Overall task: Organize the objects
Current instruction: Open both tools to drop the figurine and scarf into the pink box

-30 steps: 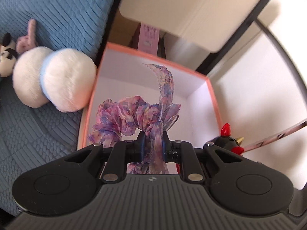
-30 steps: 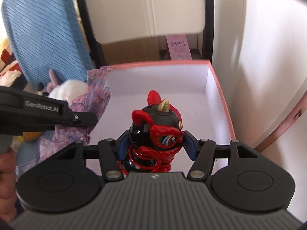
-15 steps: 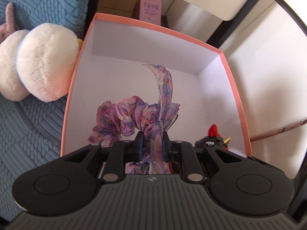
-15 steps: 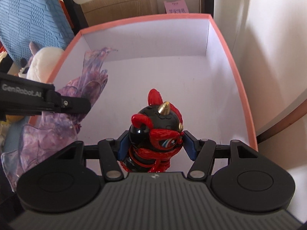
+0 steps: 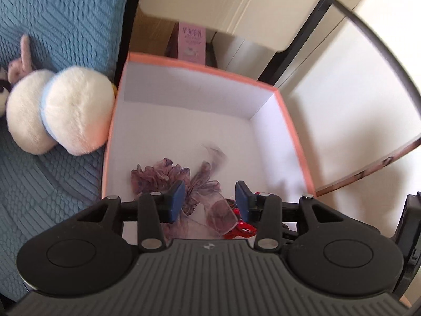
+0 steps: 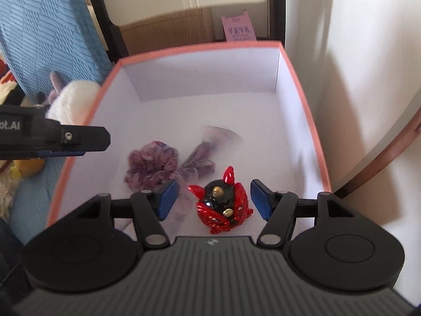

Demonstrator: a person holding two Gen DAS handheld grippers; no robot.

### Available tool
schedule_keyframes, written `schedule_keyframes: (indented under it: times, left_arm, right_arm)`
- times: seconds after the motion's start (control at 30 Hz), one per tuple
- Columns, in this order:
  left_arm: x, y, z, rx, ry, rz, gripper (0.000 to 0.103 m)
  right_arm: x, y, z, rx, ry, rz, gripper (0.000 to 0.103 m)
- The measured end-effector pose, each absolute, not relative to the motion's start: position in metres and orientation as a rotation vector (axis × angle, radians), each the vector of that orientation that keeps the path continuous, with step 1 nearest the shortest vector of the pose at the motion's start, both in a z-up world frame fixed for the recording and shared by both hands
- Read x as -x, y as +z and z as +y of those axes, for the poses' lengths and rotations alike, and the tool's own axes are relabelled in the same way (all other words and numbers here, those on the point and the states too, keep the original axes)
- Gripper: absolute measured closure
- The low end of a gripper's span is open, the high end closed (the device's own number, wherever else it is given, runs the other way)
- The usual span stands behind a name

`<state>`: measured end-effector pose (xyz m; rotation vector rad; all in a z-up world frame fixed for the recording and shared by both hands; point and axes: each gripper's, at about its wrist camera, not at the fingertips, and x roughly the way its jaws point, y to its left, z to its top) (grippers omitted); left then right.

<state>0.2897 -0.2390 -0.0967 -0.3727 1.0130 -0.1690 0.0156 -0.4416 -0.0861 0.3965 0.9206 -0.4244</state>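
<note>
A white box with a salmon-pink rim [image 5: 292, 142] [image 6: 302, 97] stands open below both grippers. A purple floral scrunchie with ribbon tails [image 5: 160, 175] [image 6: 152, 164] lies on its floor. A red and black horned toy figure [image 6: 223, 201] lies tipped over beside it; only a red bit of it [image 5: 240, 227] shows in the left wrist view. My left gripper [image 5: 209, 201] is open and empty above the scrunchie. My right gripper [image 6: 213, 198] is open and empty above the toy. The left gripper's finger [image 6: 79, 138] shows at the left of the right wrist view.
A white plush toy [image 5: 60, 110] [image 6: 71, 97] lies on a blue textured blanket [image 5: 52, 26] left of the box. A pink carton [image 5: 192, 42] [image 6: 238, 30] and cardboard stand behind the box under a pale chair seat. A cream wall [image 6: 368, 79] is on the right.
Both grippers have opened. The scrunchie and the red toy have dropped onto the box floor, the toy tipping over. Both grippers have lifted a little.
</note>
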Motion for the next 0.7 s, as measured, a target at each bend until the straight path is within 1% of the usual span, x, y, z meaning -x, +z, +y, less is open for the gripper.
schedule_keyframes:
  times: [0.3, 0.7]
  left_arm:
    - [-0.248, -0.04, -0.218, 0.387, -0.21, 0.9, 0.054]
    - [-0.182, 0.011, -0.18, 0.39, -0.264, 0.783, 0.054]
  right_arm:
    - [0.005, -0.028, -0.403, -0.364, -0.447, 0.824, 0.039]
    - [0.031, 0.033, -0.336, -0.328, -0.476, 0.729, 0.039]
